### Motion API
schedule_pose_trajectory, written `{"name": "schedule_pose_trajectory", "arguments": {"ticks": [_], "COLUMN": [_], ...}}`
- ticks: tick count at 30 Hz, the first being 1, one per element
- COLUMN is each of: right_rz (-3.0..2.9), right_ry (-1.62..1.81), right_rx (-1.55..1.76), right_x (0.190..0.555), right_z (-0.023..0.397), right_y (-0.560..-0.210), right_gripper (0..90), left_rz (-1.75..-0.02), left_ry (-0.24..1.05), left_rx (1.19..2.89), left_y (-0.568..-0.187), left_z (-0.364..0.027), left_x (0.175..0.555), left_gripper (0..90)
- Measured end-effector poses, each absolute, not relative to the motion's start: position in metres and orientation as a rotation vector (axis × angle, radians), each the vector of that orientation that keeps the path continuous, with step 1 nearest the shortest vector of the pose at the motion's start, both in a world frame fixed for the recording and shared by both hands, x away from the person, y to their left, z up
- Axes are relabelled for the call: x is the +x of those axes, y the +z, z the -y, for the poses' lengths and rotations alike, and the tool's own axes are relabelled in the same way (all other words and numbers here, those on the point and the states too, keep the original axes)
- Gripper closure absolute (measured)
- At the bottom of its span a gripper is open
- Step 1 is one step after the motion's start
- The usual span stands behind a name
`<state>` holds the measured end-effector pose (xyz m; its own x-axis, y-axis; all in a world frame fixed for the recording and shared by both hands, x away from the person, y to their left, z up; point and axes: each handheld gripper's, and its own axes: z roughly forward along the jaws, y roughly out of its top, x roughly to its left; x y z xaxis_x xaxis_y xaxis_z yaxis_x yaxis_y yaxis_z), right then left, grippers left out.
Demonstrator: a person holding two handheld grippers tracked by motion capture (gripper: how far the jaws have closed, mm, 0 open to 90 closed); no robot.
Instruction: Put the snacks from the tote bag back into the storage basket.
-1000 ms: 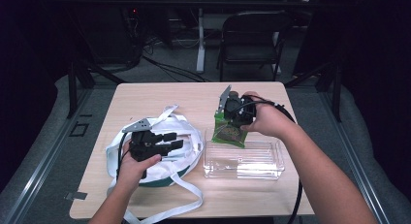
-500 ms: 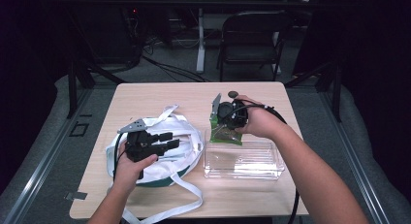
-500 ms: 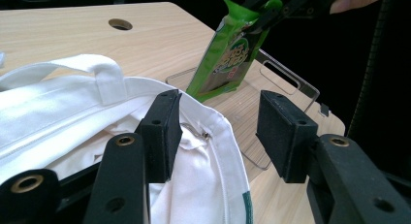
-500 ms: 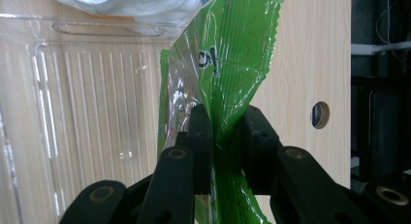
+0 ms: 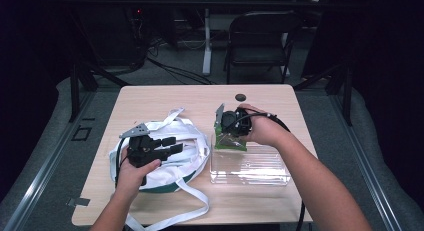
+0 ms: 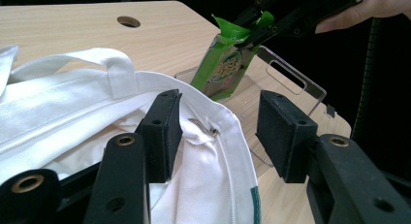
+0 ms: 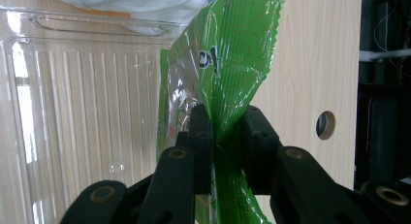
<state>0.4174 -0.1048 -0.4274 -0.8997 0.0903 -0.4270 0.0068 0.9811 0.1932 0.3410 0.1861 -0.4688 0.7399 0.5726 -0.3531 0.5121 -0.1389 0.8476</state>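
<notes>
Lowered since earlier: right gripper [image 5: 231, 125], pinching green packet [image 7: 220, 83] by its top seal above clear tray [image 5: 250, 166]. We hold left gripper [image 6: 215, 132] spread over white bag's rim [image 6: 228, 136], steadying it.

Showing as glossy, crinkled green plastic film: packet [image 7: 228, 64]. Looking matt and woven, white cloth: bag [image 6: 72, 103]. Gleaming clear, ribbed, hard plastic: bin [image 5: 250, 166]. Appearing smooth, pale wood-grain laminate: table [image 5: 165, 98].
</notes>
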Motion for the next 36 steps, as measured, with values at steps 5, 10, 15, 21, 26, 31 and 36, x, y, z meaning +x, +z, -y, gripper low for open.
{"name": "schedule_pose_trajectory", "arguments": {"ticks": [5,10,15,21,26,31,36], "right_rz": [-2.663,-2.653,-2.651,-2.643,-2.639,-2.634,-2.64], "right_ry": [0.241,0.242,0.237,0.223,0.214,0.211,0.191], "right_rx": [0.05,0.032,0.022,-0.001,-0.012,0.0,0.021], "right_x": [0.418,0.418,0.419,0.42,0.42,0.421,0.422], "right_z": [0.103,0.099,0.096,0.094,0.093,0.095,0.098], "right_y": [-0.432,-0.433,-0.436,-0.44,-0.441,-0.442,-0.441], "right_gripper": [76.5,76.5,76.5,76.5,76.5,73.6,67.3], "left_rz": [-0.859,-0.863,-0.863,-0.863,-0.864,-0.866,-0.865], "left_ry": [0.07,0.069,0.073,0.073,0.073,0.072,0.071], "left_rx": [1.784,1.777,1.773,1.774,1.774,1.776,1.776], "left_y": [-0.47,-0.47,-0.469,-0.47,-0.47,-0.47,-0.47], "left_z": [-0.188,-0.19,-0.19,-0.19,-0.19,-0.19,-0.19], "left_x": [0.341,0.342,0.342,0.341,0.342,0.342,0.341], "left_gripper": [50.8,50.8,50.8,50.8,50.8,50.8,50.8]}}
